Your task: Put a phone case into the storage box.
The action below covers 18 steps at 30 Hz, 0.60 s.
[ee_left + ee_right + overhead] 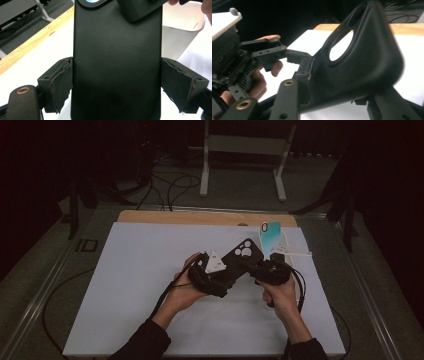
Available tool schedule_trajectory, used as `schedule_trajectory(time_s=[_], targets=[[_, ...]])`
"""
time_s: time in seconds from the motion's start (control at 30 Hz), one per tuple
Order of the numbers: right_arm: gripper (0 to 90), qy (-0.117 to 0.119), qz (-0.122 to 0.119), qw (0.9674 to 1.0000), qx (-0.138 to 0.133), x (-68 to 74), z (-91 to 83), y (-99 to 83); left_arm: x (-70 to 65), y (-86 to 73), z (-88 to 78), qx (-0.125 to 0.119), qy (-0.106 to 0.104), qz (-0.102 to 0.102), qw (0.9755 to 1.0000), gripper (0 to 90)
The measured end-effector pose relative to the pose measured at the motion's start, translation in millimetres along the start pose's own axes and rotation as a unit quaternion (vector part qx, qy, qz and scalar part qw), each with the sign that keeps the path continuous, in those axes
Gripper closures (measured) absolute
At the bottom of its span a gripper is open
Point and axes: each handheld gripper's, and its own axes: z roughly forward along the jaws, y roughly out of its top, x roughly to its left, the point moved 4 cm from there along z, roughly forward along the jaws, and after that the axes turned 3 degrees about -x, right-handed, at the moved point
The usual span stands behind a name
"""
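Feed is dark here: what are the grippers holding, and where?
Both hold the black phone case: left gripper across its long sides, right gripper at the camera-cutout end.

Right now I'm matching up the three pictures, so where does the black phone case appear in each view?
High view: the black phone case is at centre, held between the two tongs above the white board.
Left gripper view: the case stands upright at centre, clamped between the side pads.
Right gripper view: the case fills the right half, its camera end up.
Shared landmark: the case's camera cutout.
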Motion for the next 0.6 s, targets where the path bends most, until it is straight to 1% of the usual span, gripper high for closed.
schedule_trajectory(time_s=[0.07,0.1,0.17,0.23,0.33,0.4,0.47,0.53,0.57,0.6], targets=[[67.0,0.010,-0.002,0.9999,0.003,2.5,1.4,-0.9,-1.1,-0.3,1.8,0.003,-0.001,0.002,1.0000,15.4],[71.4,0.017,-0.005,0.9998,0.004,4.2,2.1,-1.5,-1.4,-0.6,2.3,0.004,-0.001,0.003,1.0000,15.4],[76.7,0.026,-0.005,0.9996,0.006,6.6,2.3,-2.0,-1.6,-1.1,3.2,0.005,-0.002,0.003,1.0000,15.5],[80.1,0.035,-0.007,0.9994,0.006,8.9,2.6,-1.8,-2.1,-1.3,3.6,0.006,-0.002,0.005,1.0000,15.5],[81.9,0.040,-0.007,0.9991,0.007,10.8,2.7,-1.8,-2.7,-1.3,3.8,0.009,-0.002,0.005,0.9999,15.5],[83.7,0.046,-0.008,0.9989,0.004,13.1,2.8,-2.0,-3.1,-1.3,4.1,0.010,0.000,0.010,0.9999,15.3],[85.1,0.049,-0.008,0.9987,0.004,15.8,3.3,-2.3,-3.0,-1.6,5.2,0.013,0.001,0.008,0.9999,14.5],[85.6,0.045,-0.015,0.9989,0.004,18.2,4.5,-2.6,-2.5,-2.1,6.3,0.015,0.002,0.003,0.9999,13.8],[85.6,0.045,-0.015,0.9989,0.004,18.2,4.5,-2.6,-2.5,-2.1,6.3,0.015,0.002,0.003,0.9999,13.9],[86.2,0.040,-0.025,0.9989,0.006,19.3,5.6,-2.8,-0.9,-3.0,5.9,0.014,-0.001,-0.003,0.9999,14.1]])
